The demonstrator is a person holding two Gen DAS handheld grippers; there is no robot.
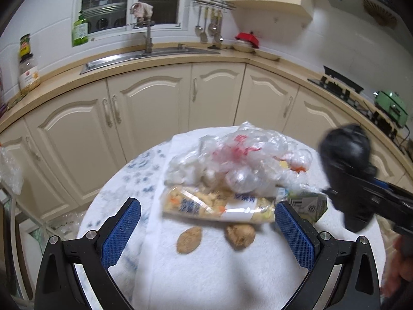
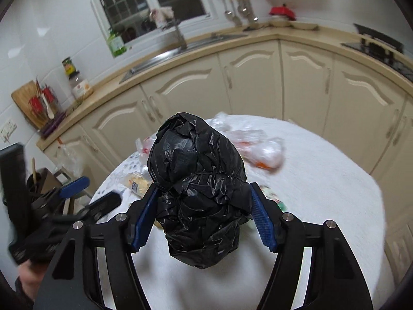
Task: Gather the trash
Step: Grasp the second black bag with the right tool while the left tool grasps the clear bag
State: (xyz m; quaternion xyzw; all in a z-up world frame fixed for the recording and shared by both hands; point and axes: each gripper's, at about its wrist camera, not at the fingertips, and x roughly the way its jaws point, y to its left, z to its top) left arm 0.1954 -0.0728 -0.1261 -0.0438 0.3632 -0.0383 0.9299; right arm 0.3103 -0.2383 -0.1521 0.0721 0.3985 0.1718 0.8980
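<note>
Right gripper clamped on a crumpled black trash bag, blue pads pressed into both flanks of the bundle, bulk of it bulging out ahead of the fingertips. No earlier view to compare, so only the grip itself to report. Seen from the left wrist, same black bag hanging off to the right, above the edge of the round table with its white cloth.

Left gripper spread wide, nothing between the pads, poised over the trash pile. Straight ahead of its fingertips, a clear food wrapper lying crosswise, touching neither pad. Just short of that, two brown scraps on the cloth, between the open fingers. Beyond the wrapper, a heap of crumpled clear plastic bags with red print. Ahead of the right fingertip, a small green-and-white carton, partly tucked under the plastic.
</note>
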